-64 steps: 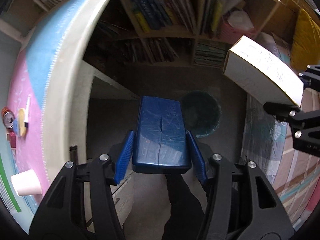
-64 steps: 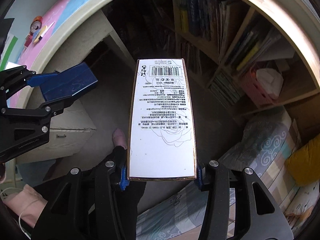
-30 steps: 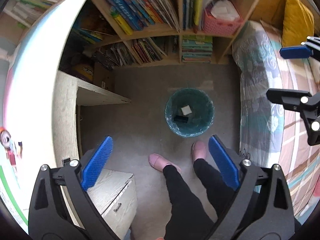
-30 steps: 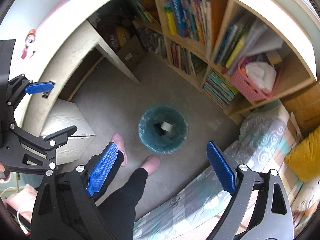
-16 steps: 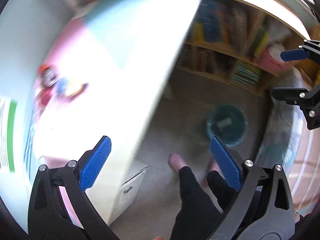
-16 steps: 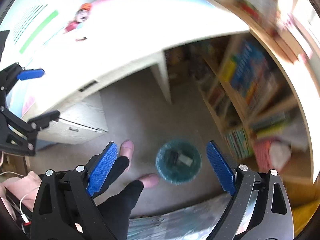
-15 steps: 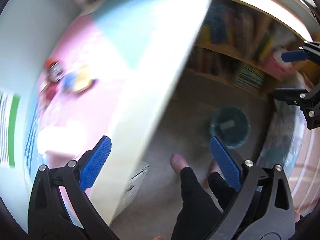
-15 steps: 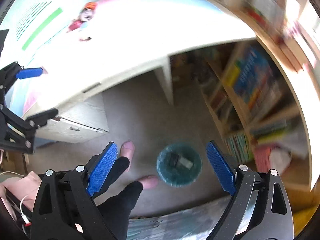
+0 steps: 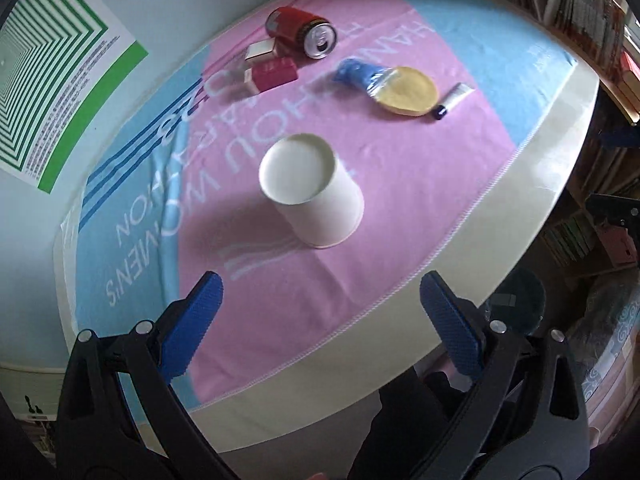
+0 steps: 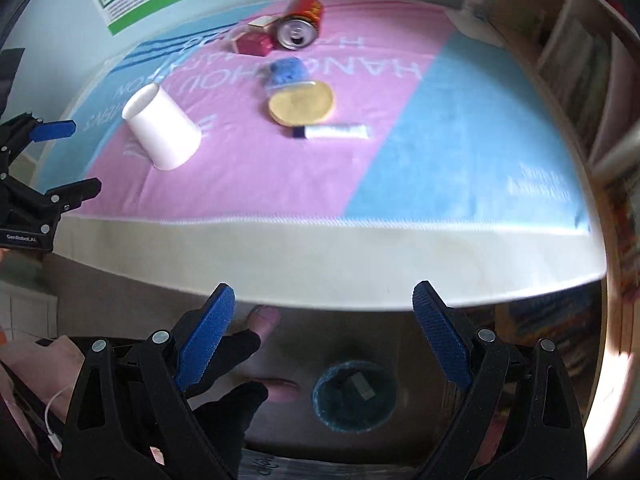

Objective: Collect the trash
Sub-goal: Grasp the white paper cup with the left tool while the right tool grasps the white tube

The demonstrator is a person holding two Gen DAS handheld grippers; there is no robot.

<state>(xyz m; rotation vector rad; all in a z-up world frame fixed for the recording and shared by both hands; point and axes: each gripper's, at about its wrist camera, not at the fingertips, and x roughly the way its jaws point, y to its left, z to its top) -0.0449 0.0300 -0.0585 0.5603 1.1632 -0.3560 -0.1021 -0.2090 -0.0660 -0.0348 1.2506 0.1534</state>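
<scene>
A white paper cup stands upside down on the pink and blue cloth; it also shows in the right wrist view. Behind it lie a red can, a red box, a small white box, a blue and yellow wrapper and a small white tube. My left gripper is open and empty, above the cloth just in front of the cup. My right gripper is open and empty, off the table's front edge above the teal bin, which holds boxes.
The white table edge runs across the right wrist view. A green striped poster hangs on the wall at left. Bookshelves stand at right. The person's legs and pink slippers are on the floor beside the bin.
Both grippers let go of their boxes, which now lie in the bin. Both then swung up from the floor to face the table top.
</scene>
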